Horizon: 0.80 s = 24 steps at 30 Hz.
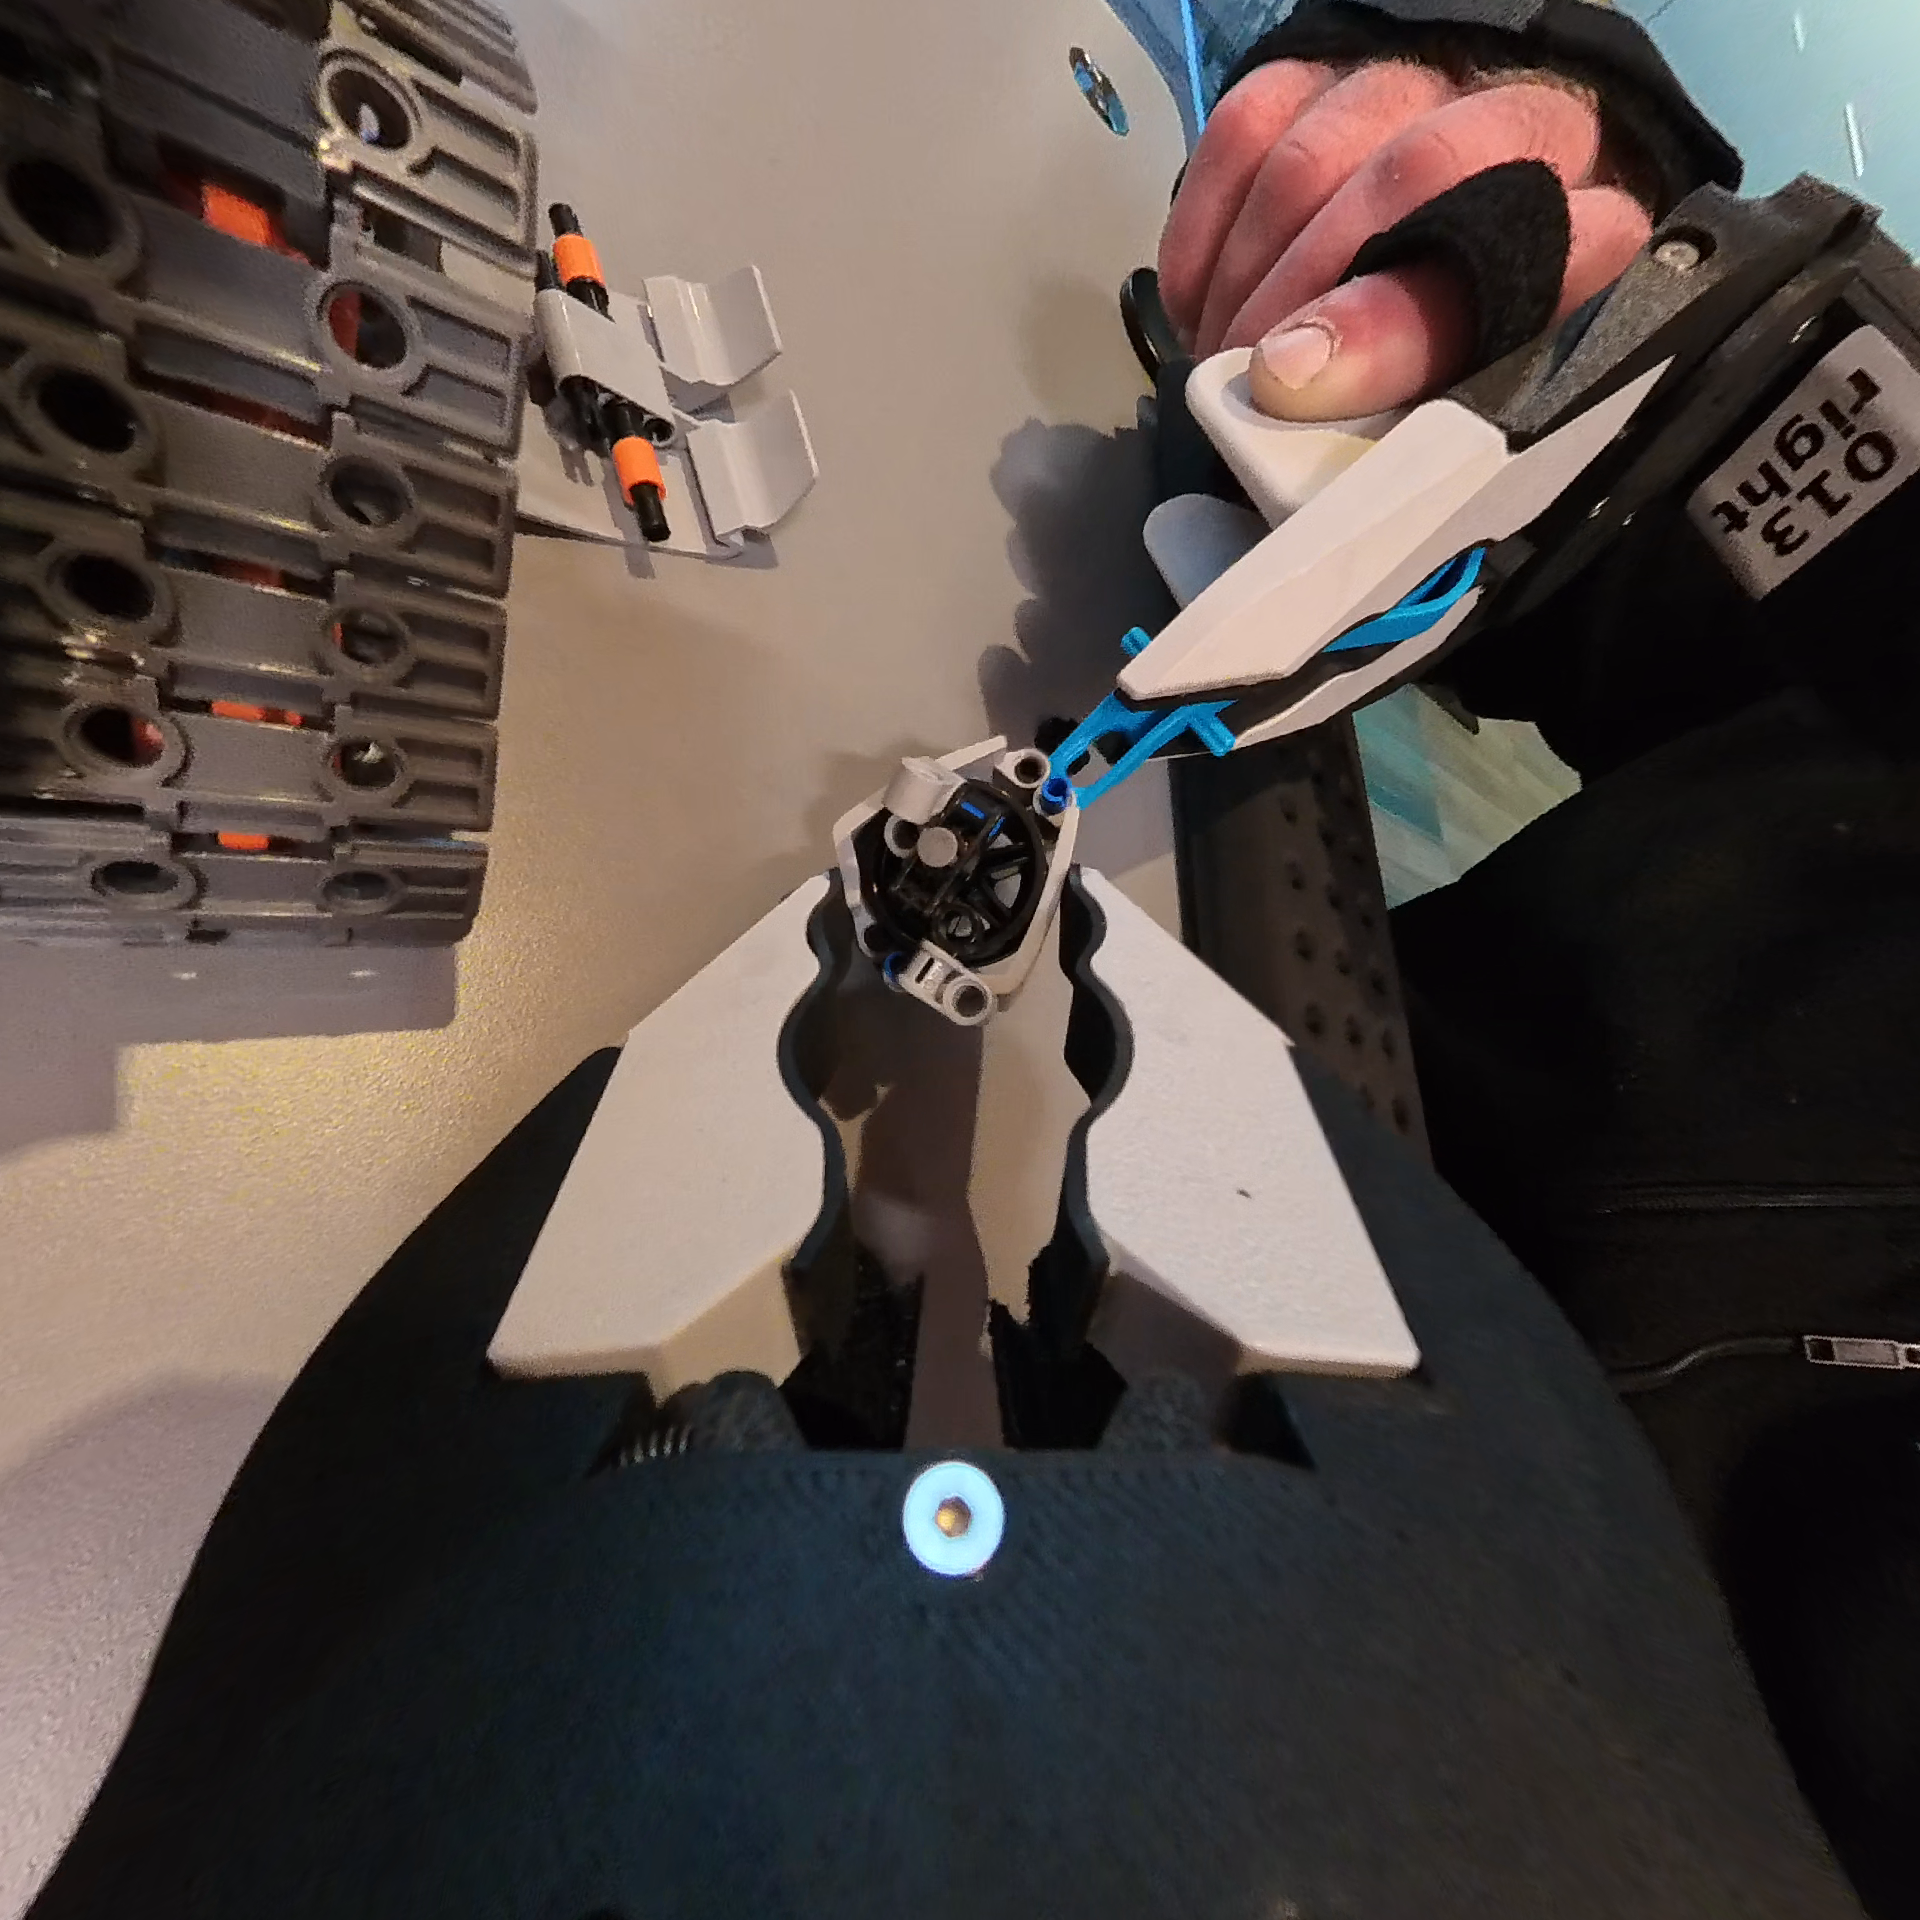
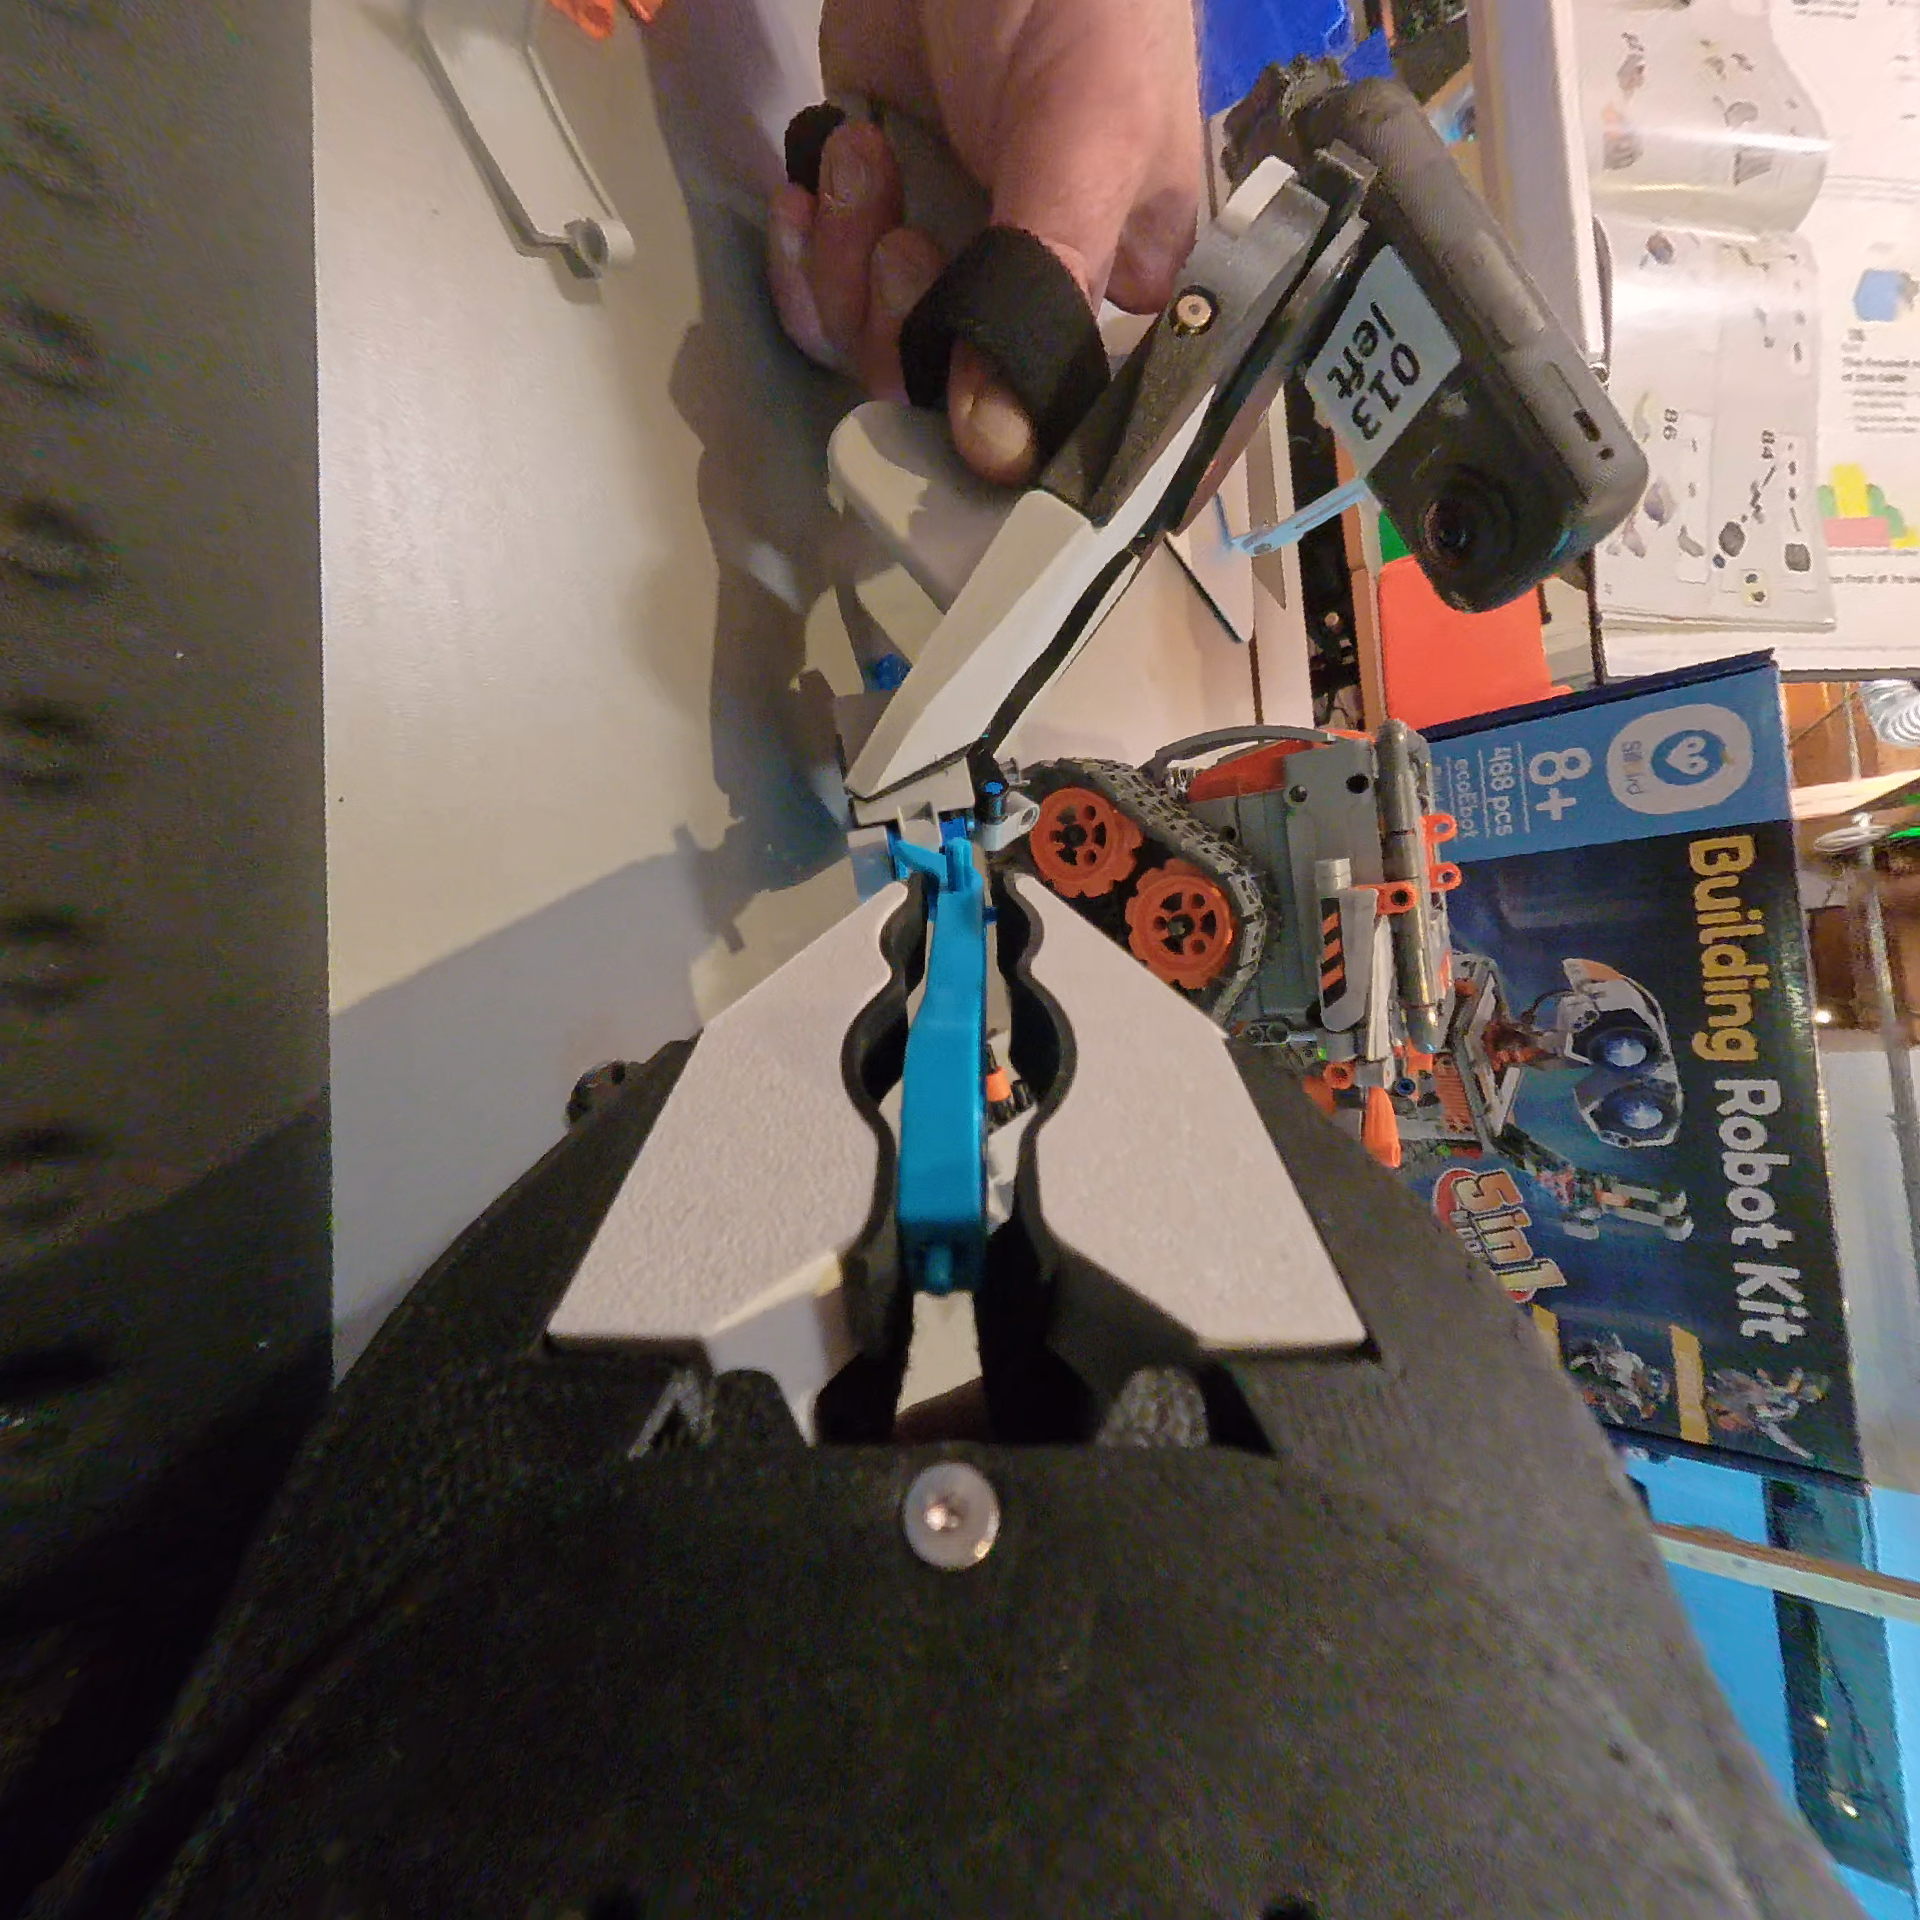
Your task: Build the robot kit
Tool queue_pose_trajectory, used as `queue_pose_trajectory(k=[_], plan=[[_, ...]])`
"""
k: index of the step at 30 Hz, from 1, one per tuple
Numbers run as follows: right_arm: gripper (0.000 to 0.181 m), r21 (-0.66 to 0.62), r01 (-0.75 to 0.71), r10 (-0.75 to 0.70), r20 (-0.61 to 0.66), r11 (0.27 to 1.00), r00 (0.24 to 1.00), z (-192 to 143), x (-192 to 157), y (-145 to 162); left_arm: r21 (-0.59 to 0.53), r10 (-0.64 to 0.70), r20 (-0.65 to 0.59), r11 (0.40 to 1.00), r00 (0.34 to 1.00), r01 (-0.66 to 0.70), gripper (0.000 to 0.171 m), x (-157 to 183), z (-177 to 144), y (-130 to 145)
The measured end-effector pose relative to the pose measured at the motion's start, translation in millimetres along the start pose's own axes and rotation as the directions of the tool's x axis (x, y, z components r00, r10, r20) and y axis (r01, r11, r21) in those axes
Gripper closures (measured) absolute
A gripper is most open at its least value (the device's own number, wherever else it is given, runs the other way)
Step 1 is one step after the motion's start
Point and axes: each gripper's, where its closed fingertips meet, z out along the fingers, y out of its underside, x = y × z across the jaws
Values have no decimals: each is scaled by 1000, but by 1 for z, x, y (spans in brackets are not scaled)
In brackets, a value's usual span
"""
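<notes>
Left tongs [image 1: 951, 935] clamp a light, fragile white-and-black brick assembly [image 1: 951, 883] at its shell; right tongs [image 2: 951, 925] pinch a stiff blue tool [image 2: 943, 1091] touching it.

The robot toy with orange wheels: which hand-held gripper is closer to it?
Left. The left hand-held gripper holds a small grey and black piece right beside the tracked robot toy. The right hand-held gripper, shut on a blue tool, sits slightly farther back.
</notes>
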Motion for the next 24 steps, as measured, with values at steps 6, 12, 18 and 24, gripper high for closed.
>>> queue_pose_trajectory(k=[6,12,18,24], plan=[[170,-15,95,-95,-30,995,995,1,-4,-1,-13,-22,-10,1000,1000,21,135,0,1,2],[171,-37,81,-83,-47,996,995,5,-3,3,-5,-67,5,998,998,67,135,-5,0,2],[171,-38,-33,31,-45,999,998,10,-1,5,23,-88,36,996,996,87,136,-9,-1,0],[171,-63,-158,155,-47,986,987,14,4,11,51,-129,32,991,991,127,135,-13,-3,-3]])
